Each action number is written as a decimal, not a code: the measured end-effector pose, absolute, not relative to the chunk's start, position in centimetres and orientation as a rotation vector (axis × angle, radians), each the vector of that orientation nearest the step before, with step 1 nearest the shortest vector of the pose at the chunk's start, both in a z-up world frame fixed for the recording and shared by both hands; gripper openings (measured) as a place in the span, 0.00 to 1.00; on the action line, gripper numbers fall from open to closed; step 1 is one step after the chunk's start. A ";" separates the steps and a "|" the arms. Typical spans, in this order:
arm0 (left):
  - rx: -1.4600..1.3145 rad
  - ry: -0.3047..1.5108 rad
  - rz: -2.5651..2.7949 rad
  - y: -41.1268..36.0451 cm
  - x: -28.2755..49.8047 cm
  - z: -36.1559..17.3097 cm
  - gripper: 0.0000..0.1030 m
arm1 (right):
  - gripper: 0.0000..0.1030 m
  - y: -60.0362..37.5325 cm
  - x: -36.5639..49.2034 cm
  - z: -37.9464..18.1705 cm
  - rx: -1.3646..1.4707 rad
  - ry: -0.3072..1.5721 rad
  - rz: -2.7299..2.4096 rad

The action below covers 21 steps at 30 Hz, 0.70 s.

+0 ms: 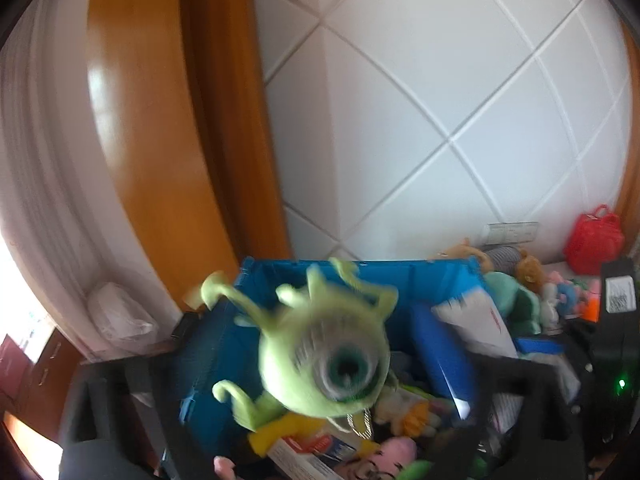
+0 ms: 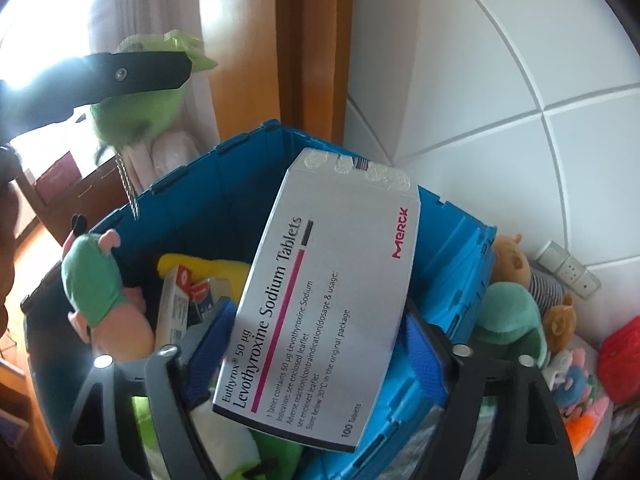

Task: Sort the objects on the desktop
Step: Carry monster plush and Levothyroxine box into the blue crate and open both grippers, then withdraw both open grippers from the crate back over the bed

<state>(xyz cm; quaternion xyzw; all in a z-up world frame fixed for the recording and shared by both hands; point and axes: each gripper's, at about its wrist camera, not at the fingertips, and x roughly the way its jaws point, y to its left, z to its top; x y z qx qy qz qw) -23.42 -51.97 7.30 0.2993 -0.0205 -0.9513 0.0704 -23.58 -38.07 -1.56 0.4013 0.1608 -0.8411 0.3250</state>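
Observation:
A green one-eyed plush toy (image 1: 320,364) hangs blurred over the blue crate (image 1: 404,276), in the gap between my left gripper's (image 1: 332,372) fingers. The jaws stand wider than the toy and I see no contact. In the right wrist view the same toy (image 2: 136,116) sits just under a left finger (image 2: 120,76), its chain dangling. My right gripper (image 2: 316,344) is shut on a white levothyroxine tablet box (image 2: 320,292), tilted over the crate (image 2: 224,200). That box (image 1: 480,320) also shows in the left wrist view.
The crate holds a pink plush (image 2: 120,328), a yellow toy (image 2: 200,268) and small cartons (image 2: 176,304). Right of it lie several plush toys (image 2: 516,316), a red bag (image 1: 594,240) and a power strip (image 2: 568,270). A tiled wall and a wooden door frame (image 1: 152,120) stand behind.

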 end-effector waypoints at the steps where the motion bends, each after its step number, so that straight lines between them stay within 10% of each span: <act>1: 0.909 -0.056 -2.855 -52.2 -23.6 7.0 1.00 | 1.00 -38.2 -23.8 -1.7 1.059 0.420 -2.207; 21: 0.997 -0.157 -2.997 -37.8 -19.7 6.0 1.00 | 1.00 -21.3 -18.5 -3.4 1.041 0.265 -2.293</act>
